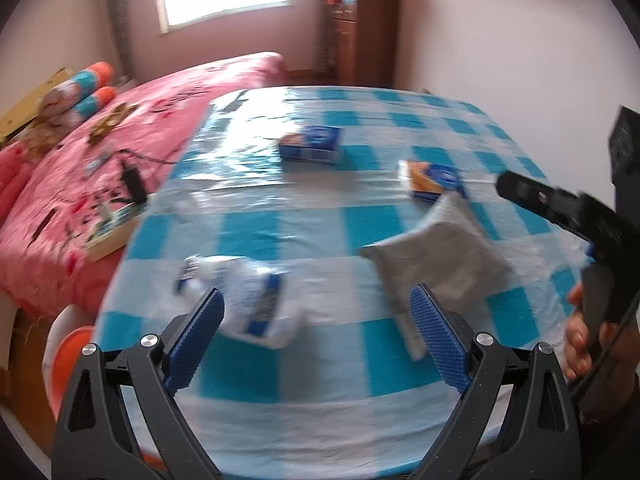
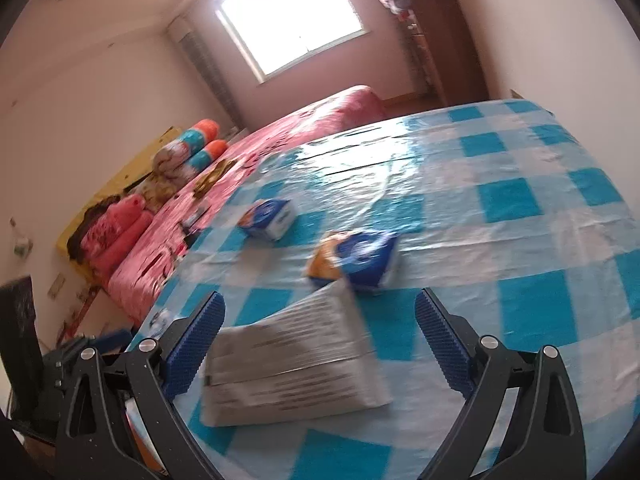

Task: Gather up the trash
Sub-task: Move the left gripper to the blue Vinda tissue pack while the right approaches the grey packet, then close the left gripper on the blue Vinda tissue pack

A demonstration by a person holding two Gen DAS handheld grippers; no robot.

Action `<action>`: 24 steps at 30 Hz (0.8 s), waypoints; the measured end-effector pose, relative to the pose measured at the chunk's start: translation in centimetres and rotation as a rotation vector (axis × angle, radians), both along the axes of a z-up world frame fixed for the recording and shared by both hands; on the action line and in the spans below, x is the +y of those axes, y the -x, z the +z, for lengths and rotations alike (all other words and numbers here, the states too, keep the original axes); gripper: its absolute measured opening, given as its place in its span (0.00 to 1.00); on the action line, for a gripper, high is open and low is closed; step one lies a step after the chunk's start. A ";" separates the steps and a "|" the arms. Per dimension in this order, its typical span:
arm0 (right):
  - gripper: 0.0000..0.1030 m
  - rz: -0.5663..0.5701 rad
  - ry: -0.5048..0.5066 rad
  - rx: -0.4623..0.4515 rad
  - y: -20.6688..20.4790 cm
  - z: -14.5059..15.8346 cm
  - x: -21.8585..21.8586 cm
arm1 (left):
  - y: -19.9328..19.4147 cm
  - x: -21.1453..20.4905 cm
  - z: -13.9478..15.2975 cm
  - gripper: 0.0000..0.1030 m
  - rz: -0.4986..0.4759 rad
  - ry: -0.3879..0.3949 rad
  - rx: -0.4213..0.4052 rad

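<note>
The left gripper (image 1: 316,334) is hanging spread wide over a white wrapper (image 1: 256,300) lying on the checked table (image 1: 312,364). The right gripper (image 2: 320,344) is gaping too, above a grey packet (image 2: 292,364) lying just beside 1 of 2 blue boxes (image 2: 360,260).

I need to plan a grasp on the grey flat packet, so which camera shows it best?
The right wrist view: the grey packet lies large and whole between the open right tool fingers, its printed lines visible though blurred. The left wrist view shows the same grey packet smaller, tilted, its near end hidden behind a finger of the left tool.
</note>
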State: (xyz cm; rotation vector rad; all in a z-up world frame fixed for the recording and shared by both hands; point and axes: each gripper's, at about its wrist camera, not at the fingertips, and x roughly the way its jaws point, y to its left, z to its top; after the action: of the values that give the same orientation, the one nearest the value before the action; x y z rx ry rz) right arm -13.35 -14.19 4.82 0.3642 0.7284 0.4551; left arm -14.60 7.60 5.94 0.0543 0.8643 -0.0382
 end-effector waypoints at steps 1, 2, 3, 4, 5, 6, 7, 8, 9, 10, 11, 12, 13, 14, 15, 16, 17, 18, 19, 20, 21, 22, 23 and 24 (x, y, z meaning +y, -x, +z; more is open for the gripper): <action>0.92 -0.013 -0.004 0.004 -0.1 -0.1 -0.6 | -0.3 -0.5 0.0 0.92 -0.017 -0.004 0.000; 0.92 -0.022 -0.006 0.005 -0.2 -0.2 -1.0 | -0.7 -1.0 0.0 0.92 -0.034 -0.010 -0.001; 0.92 -0.029 -0.008 0.007 -0.3 -0.3 -1.4 | -1.2 -1.4 0.1 0.92 -0.048 -0.016 -0.001; 0.92 -0.036 -0.008 0.010 -0.4 -0.4 -1.8 | -2.1 -1.8 0.2 0.92 -0.067 -0.020 0.004; 0.92 -0.039 -0.010 0.012 -0.5 -0.5 -2.0 | -3.0 -2.1 0.3 0.92 -0.076 -0.019 0.009; 0.92 -0.039 -0.012 0.014 -0.5 -0.6 -2.2 | -3.7 -2.3 0.4 0.92 -0.077 -0.018 0.012; 0.92 -0.038 -0.016 0.017 -0.5 -0.7 -2.3 | -4.8 -2.4 0.5 0.92 -0.073 -0.015 0.014; 0.92 -0.037 -0.018 0.019 -0.5 -0.8 -2.4 | -5.8 -2.4 0.5 0.92 -0.069 -0.003 0.018; 0.92 -0.036 -0.018 0.020 -0.6 -0.8 -2.4 | -6.6 -2.4 0.6 0.92 -0.063 0.015 0.021; 0.92 -0.035 -0.017 0.022 -0.7 -0.9 -2.5 | -7.9 -2.2 0.5 0.92 -0.046 0.045 0.029; 0.92 -0.034 -0.016 0.024 -0.8 -1.0 -2.5 | -8.9 -2.0 0.4 0.92 -0.024 0.064 0.037; 0.92 -0.034 -0.017 0.028 -0.9 -1.1 -2.6 | -10.1 -1.8 0.3 0.92 0.011 0.093 0.045; 0.92 -0.034 -0.019 0.031 -0.9 -1.2 -2.6 | -10.9 -1.5 0.2 0.92 0.036 0.116 0.048; 0.92 -0.034 -0.020 0.034 -0.9 -1.4 -2.7 | -11.8 -1.2 0.1 0.92 0.065 0.144 0.052; 0.92 -0.033 -0.023 0.037 -0.9 -1.4 -2.7 | -12.4 -1.0 -0.1 0.92 0.092 0.168 0.056; 0.92 -0.033 -0.028 0.042 -1.0 -1.6 -2.8 | -13.1 -0.7 -0.3 0.92 0.118 0.192 0.062; 0.92 -0.031 -0.033 0.045 -1.1 -1.6 -2.9 | -13.9 -0.6 -0.5 0.92 0.141 0.218 0.067; 0.92 -0.027 -0.037 0.046 -1.1 -1.7 -2.9 | -14.6 -0.4 -0.7 0.92 0.161 0.242 0.072; 0.92 -0.023 -0.038 0.046 -1.2 -1.7 -2.9 | -15.3 -0.2 -1.0 0.92 0.181 0.260 0.076; 0.92 -0.019 -0.039 0.044 -1.2 -1.7 -2.9 | -16.0 0.0 -1.2 0.92 0.204 0.271 0.080; 0.92 -0.014 -0.041 0.043 -1.2 -1.7 -2.9 | -16.6 0.2 -1.3 0.92 0.225 0.277 0.079; 0.92 -0.012 -0.042 0.041 -1.3 -1.7 -2.9 | -17.0 0.4 -1.4 0.92 0.241 0.281 0.076; 0.92 -0.006 -0.043 0.038 -1.3 -1.7 -2.8 | -17.6 0.5 -1.5 0.92 0.258 0.284 0.075; 0.92 -0.003 -0.044 0.037 -1.3 -1.7 -2.8 | -18.1 0.6 -1.6 0.92 0.271 0.287 0.075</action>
State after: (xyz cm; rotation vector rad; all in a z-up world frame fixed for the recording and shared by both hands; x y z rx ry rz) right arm -12.04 -17.02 3.12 0.4162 0.7547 0.4634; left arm 3.54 8.24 4.37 -0.3353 0.9272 0.0904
